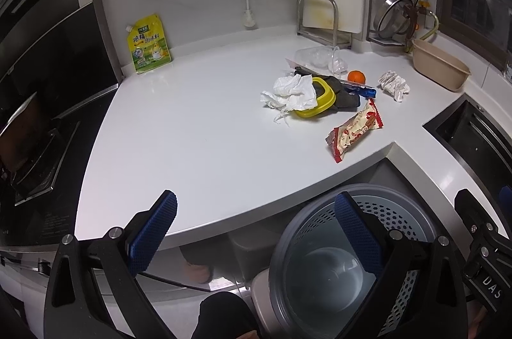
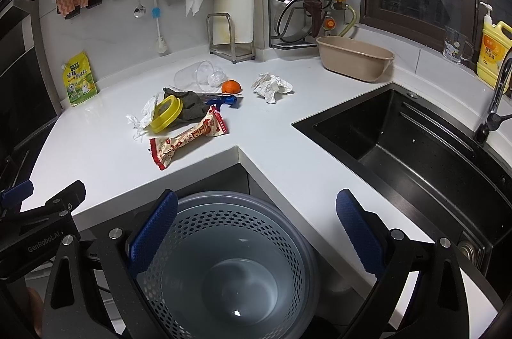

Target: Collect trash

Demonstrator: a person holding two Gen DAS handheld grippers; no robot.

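Trash lies on the white counter (image 1: 192, 131): a red snack wrapper (image 1: 353, 131) (image 2: 188, 137), a white tissue (image 1: 289, 96) (image 2: 144, 115) over a yellow lid (image 1: 320, 107) (image 2: 166, 113), a dark rag (image 1: 342, 91) (image 2: 192, 105), a crumpled paper ball (image 1: 394, 84) (image 2: 271, 85), a clear plastic cup (image 1: 321, 57) (image 2: 198, 75). A grey perforated bin (image 1: 323, 268) (image 2: 230, 262) stands below the counter's inner corner, empty. My left gripper (image 1: 256, 230) is open over the counter edge and bin. My right gripper (image 2: 256, 230) is open above the bin and holds nothing.
An orange (image 1: 356, 76) (image 2: 231, 87) and a blue-capped item (image 1: 364, 91) lie among the trash. A yellow pouch (image 1: 148, 44) leans on the back wall. A beige basin (image 2: 355, 57) sits by the black sink (image 2: 400, 144). A stove (image 1: 32, 153) is at left.
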